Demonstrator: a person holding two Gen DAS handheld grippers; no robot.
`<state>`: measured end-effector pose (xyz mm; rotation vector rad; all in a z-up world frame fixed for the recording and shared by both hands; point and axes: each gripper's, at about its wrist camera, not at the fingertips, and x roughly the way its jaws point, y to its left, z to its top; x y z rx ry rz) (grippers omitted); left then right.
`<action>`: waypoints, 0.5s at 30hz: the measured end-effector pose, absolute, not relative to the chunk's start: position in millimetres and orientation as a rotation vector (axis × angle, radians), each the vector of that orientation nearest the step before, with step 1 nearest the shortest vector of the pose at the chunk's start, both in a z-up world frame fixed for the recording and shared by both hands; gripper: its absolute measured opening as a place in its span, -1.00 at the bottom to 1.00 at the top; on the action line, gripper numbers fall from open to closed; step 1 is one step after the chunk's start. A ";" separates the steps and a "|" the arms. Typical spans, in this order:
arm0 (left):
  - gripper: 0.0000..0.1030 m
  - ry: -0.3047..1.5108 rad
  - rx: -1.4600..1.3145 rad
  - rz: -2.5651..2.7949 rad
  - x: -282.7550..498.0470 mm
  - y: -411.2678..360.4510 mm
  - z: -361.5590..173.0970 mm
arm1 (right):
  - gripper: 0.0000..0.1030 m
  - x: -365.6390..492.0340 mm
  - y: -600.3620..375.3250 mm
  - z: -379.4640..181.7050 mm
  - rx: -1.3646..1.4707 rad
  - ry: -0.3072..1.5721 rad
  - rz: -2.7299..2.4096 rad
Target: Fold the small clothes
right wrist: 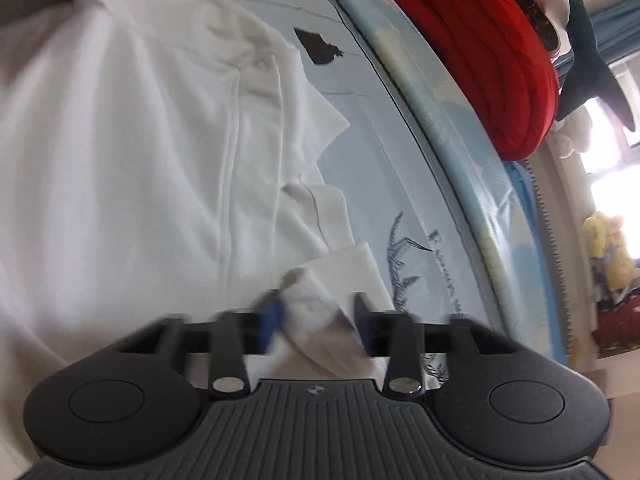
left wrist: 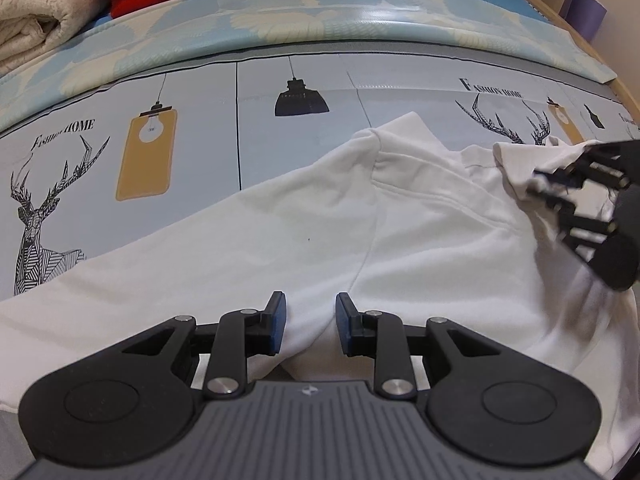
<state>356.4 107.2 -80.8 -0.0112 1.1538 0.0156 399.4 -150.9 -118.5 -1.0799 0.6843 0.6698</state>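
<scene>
A small white garment (left wrist: 420, 232) lies spread on a grey-blue printed mat (left wrist: 200, 120). My left gripper (left wrist: 310, 322) stands open over the garment's near edge, with a fold of white cloth rising between its fingers. My right gripper (left wrist: 548, 184) shows at the right of the left wrist view, holding a lifted corner of the garment. In the right wrist view the right gripper (right wrist: 316, 320) is blurred, with a bunched white corner (right wrist: 320, 304) between its fingers. The garment (right wrist: 120, 140) spreads to the left.
Folded red cloth (right wrist: 480, 60) and a cream blanket (left wrist: 36, 12) lie on a floral blue-and-cream mattress edge (left wrist: 320, 4) beyond the mat. A yellow soft toy (right wrist: 608, 248) and a bright window (right wrist: 616, 148) are at the far right.
</scene>
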 end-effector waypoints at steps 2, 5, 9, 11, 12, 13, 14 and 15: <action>-0.41 1.150 -0.014 0.018 358.1 107.1 -79.8 | -0.78 408.0 -163.7 -97.6 -0.940 0.666 0.648; -0.41 1.144 -0.012 0.021 359.9 108.3 -78.4 | -0.79 431.2 -208.1 -52.0 -0.625 0.642 0.525; -0.41 1.144 0.000 0.030 361.4 110.3 -78.8 | -0.79 452.5 -313.3 3.4 -0.160 0.565 0.231; -0.41 1.140 0.002 0.032 362.2 110.1 -77.7 | -0.79 450.2 -382.1 18.9 0.081 0.500 0.082; -0.41 1.138 0.004 0.031 362.1 109.5 -77.2 | -0.79 445.7 -412.4 22.0 0.167 0.466 0.021; -0.41 1.136 0.007 0.027 361.8 108.8 -77.0 | -0.79 439.3 -445.5 23.4 0.241 0.432 -0.047; -0.41 1.135 0.014 0.023 361.0 107.5 -77.2 | -0.79 433.6 -471.8 21.9 0.281 0.407 -0.108; -0.41 1.136 0.023 0.018 360.1 106.3 -77.7 | -0.79 427.6 -496.7 19.5 0.310 0.389 -0.169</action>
